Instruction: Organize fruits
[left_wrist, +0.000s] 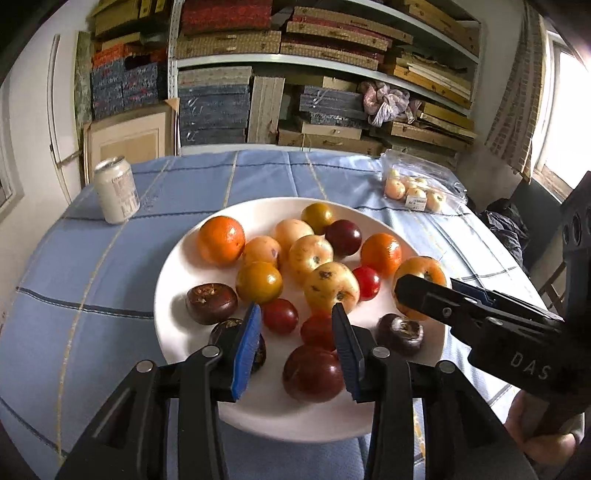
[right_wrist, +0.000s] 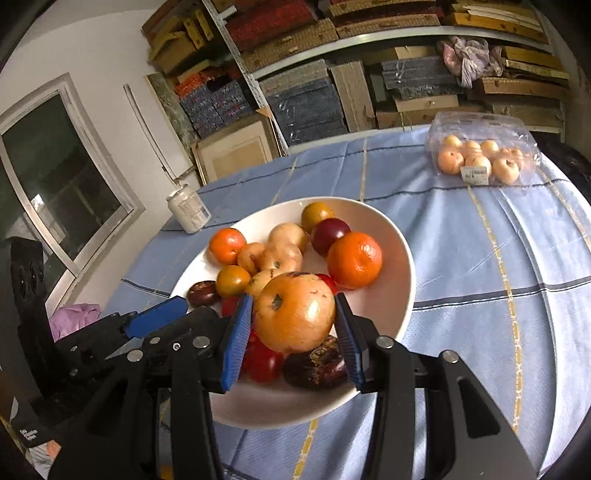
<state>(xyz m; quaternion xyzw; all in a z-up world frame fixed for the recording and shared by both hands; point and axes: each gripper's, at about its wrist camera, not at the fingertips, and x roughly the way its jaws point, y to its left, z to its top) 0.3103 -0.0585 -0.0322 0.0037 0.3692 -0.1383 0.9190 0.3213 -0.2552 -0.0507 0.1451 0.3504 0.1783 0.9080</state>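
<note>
A white plate (left_wrist: 173, 280) on the blue tablecloth holds several fruits: oranges (left_wrist: 221, 240), pale yellow apples (left_wrist: 331, 287), small red tomatoes (left_wrist: 279, 315), dark plums (left_wrist: 313, 373) and dark mangosteens (left_wrist: 211, 303). My left gripper (left_wrist: 295, 325) is open and empty, just above the plate's near side. My right gripper (right_wrist: 293, 317) is shut on a yellow-orange apple (right_wrist: 294, 312) and holds it above the plate's (right_wrist: 399, 295) near edge. In the left wrist view the right gripper (left_wrist: 410, 291) reaches in from the right with that apple (left_wrist: 421, 271).
A white drink can (left_wrist: 116, 195) stands at the table's back left. A clear plastic pack of pale apples (right_wrist: 480, 158) lies at the back right. Shelves stacked with boxes stand behind the table. A window is at the left of the right wrist view.
</note>
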